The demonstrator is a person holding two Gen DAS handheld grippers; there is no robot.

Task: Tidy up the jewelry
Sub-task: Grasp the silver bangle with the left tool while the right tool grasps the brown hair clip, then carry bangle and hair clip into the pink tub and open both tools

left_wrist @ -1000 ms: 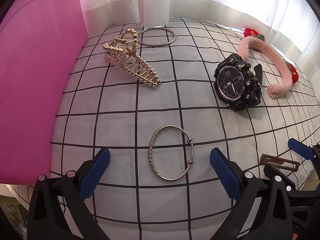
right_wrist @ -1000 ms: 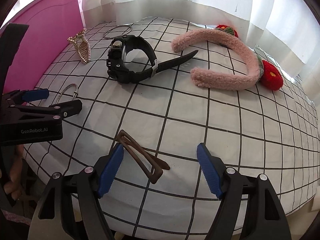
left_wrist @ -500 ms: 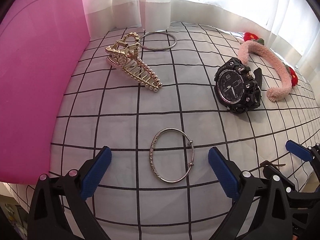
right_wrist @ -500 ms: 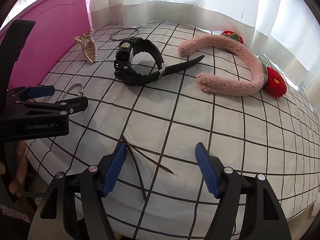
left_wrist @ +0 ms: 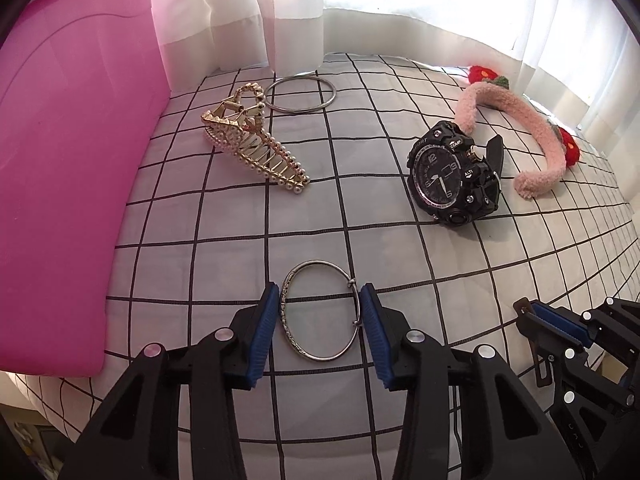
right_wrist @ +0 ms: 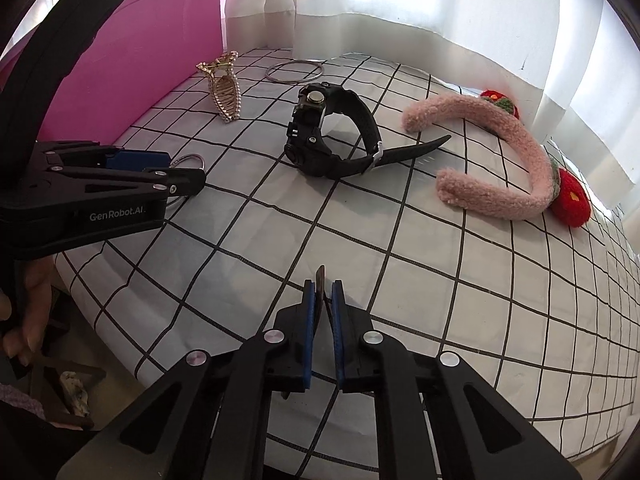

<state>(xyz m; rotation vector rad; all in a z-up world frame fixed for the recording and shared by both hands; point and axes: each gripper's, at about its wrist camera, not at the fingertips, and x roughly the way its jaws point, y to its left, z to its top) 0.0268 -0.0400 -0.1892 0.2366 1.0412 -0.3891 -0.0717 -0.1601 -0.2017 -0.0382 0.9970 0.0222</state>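
At the bottom of the left wrist view, the left gripper [left_wrist: 319,308] had its blue pads [left_wrist: 267,322] pressed against opposite sides of the silver bracelet [left_wrist: 320,316], which lay flat on the checked sheet [left_wrist: 200,240]. The hold looked closed on it across its width. Thin, stiff and smooth, the bracelet would likely be light but apt to slip or spring out of a pinch across its span; gripping the wire itself near the small clasp seemed the surer hold.

At the bottom centre of the right wrist view, the right gripper [right_wrist: 323,292] was clamped narrow on a thin brown hair clip [right_wrist: 320,278], seen edge-on and poking up between the pads. It seemed rigid and flat, easy to keep pinched.

Farther up, in the middle of the frame, sat the black watch [left_wrist: 454,174], bulkier and probably the heaviest piece. To its upper left lay the gold pearl hair claw [left_wrist: 252,144], whose beads might be delicate, with a plain silver bangle [left_wrist: 300,94] just beyond it. At the upper right lay the soft pink headband [left_wrist: 536,136]. A pink box [left_wrist: 72,160] filled the left edge.
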